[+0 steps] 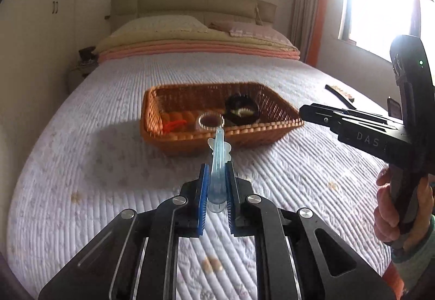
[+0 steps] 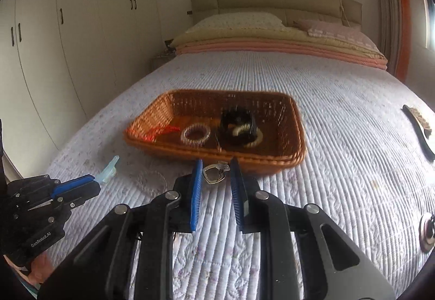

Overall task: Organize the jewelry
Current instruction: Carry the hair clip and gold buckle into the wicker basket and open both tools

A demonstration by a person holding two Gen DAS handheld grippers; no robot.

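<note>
Basket (image 2: 293, 120), frame centre on bed (image 2: 326, 82), already holding hair ties, black clip; left gripper (image 1: 217, 172) fingers pinching pale blue hair clip (image 1: 218, 164); right gripper (image 2: 216, 168) fingers gripping small silver clip (image 2: 213, 173); both pieces nearing basket, not yet dropped in

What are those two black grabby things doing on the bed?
A person is tidying hair things and jewelry into the wicker basket. The left gripper is shut on a pale blue hair clip. The right gripper holds a small silvery heart-shaped piece. Both are just short of the basket, where a clear spiral hair tie already lies.
</note>
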